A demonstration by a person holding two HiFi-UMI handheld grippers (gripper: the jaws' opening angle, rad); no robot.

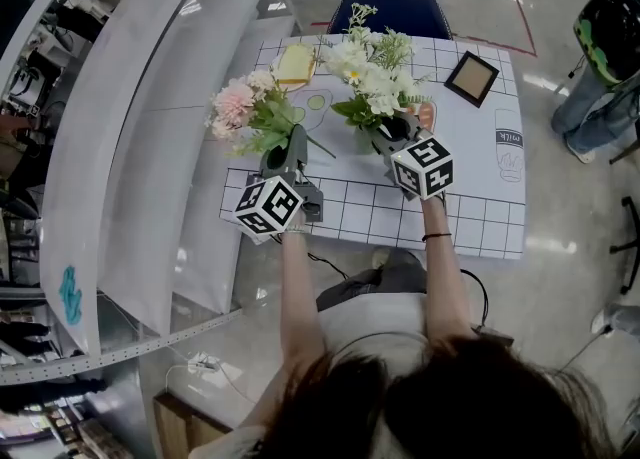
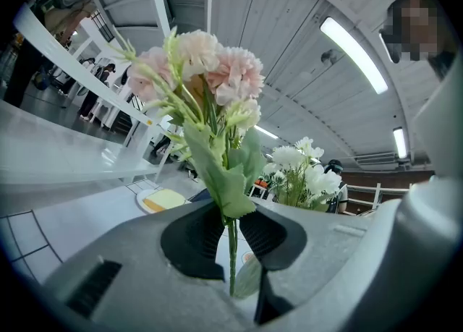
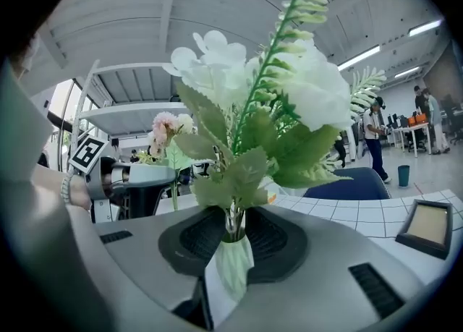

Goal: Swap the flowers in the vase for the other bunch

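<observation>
My left gripper (image 1: 296,139) (image 2: 231,235) is shut on the thin green stem of a pink flower bunch (image 1: 238,104) (image 2: 211,70), which it holds upright over the table's left part. My right gripper (image 1: 393,131) (image 3: 233,231) is shut on the stems of a white flower bunch (image 1: 368,73) (image 3: 255,86). Those stems run down into a pale green ribbed vase (image 3: 230,271) (image 2: 249,277) right at the jaws. In the head view the vase (image 1: 364,139) shows just left of the right gripper. The two bunches stand side by side, apart.
The table (image 1: 470,219) has a white grid-patterned cloth. At its back lie a yellow plate (image 1: 295,65) and a small dark picture frame (image 1: 471,78) (image 3: 427,226). A blue chair (image 1: 390,9) stands behind. White shelves (image 1: 150,147) run along the left. A person (image 1: 600,57) stands at far right.
</observation>
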